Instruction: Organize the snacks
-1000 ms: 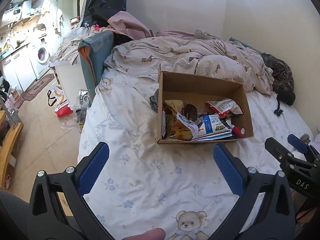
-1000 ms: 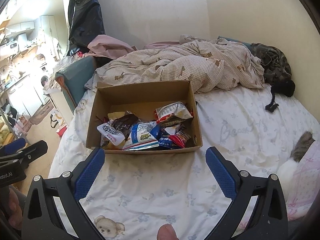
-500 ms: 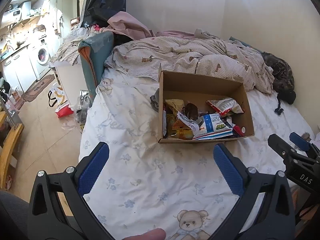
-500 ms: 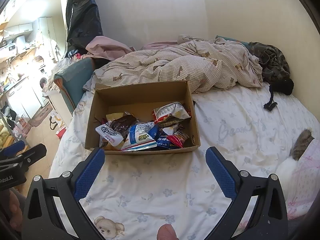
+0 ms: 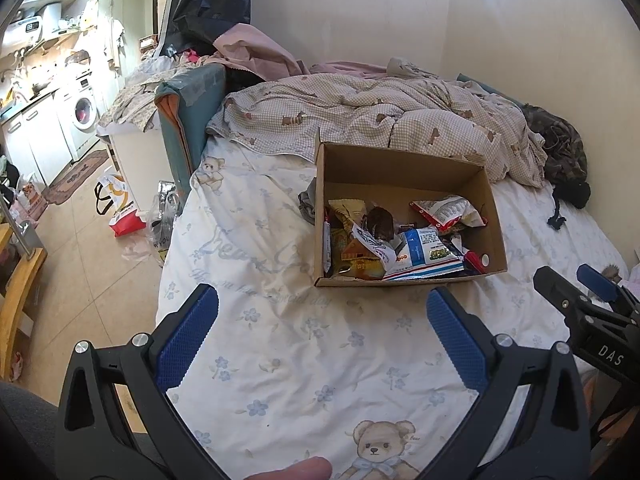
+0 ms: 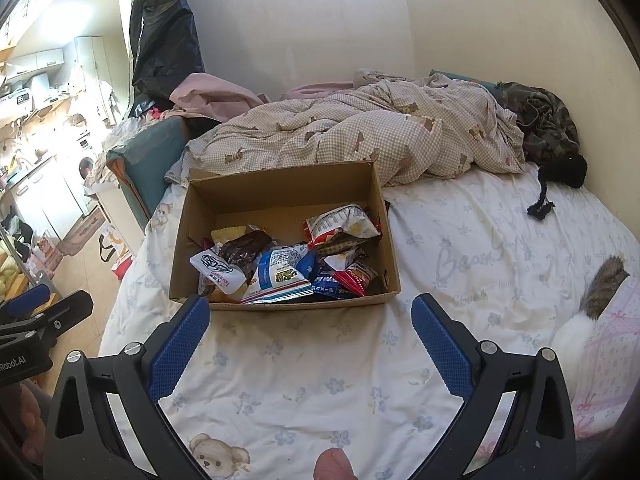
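An open cardboard box [image 5: 402, 162] [image 6: 280, 184] sits on the bed, holding a heap of snack packets: a blue-and-white bag [image 5: 424, 252] [image 6: 280, 274], a red-and-white bag [image 5: 444, 210] [image 6: 340, 222], a dark brown packet [image 5: 378, 222] [image 6: 244, 246] and several more. My left gripper [image 5: 322, 300] hovers open over the sheet just short of the box's near wall, nothing between its blue pads. My right gripper [image 6: 310, 306] is open too, its tips level with the box's near wall. The right gripper [image 5: 580, 300] also shows at the left view's right edge, and the left gripper [image 6: 36, 312] at the right view's left edge.
A checked duvet [image 5: 380, 120] is bunched behind the box, with dark clothing [image 6: 548, 124] at the far right. A pink pillow and a furry item [image 6: 604, 284] lie at the bed's right. Left of the bed are a teal headboard [image 5: 188, 120], floor bags [image 5: 120, 208] and a kitchen area.
Both grippers have eased slightly back and up, so the box sits a little farther and lower in each view. Both stay open; the snacks have not moved.
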Motion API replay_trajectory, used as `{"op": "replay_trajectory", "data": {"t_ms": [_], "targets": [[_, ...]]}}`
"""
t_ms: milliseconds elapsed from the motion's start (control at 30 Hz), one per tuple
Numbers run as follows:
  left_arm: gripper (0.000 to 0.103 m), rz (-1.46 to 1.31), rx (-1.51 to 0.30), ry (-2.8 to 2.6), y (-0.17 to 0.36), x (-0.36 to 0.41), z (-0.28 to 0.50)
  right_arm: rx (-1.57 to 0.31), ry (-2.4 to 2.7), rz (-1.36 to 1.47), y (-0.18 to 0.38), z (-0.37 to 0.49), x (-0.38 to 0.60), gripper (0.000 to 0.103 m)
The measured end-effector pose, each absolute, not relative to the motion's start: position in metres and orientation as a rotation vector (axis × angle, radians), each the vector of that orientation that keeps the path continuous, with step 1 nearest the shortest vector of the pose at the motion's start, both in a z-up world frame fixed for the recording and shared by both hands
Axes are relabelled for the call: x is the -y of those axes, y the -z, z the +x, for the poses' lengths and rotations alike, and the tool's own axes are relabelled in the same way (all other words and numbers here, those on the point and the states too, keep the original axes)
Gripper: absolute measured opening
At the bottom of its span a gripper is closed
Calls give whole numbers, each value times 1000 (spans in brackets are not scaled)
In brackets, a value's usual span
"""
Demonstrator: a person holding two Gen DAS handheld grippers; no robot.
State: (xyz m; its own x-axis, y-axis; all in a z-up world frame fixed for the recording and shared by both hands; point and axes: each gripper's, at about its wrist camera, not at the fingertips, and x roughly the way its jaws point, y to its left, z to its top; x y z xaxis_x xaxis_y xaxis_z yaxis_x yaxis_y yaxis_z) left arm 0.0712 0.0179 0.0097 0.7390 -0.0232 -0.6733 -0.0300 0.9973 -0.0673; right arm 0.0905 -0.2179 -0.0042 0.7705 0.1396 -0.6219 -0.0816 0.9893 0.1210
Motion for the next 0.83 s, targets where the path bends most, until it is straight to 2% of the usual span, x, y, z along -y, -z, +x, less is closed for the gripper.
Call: {"op": "replay_trajectory", "data": {"t_ms": [833], "targets": [[103,-65,-734,-13,-7,-14,71,-672,-125,100,5,90,217,103]]}}
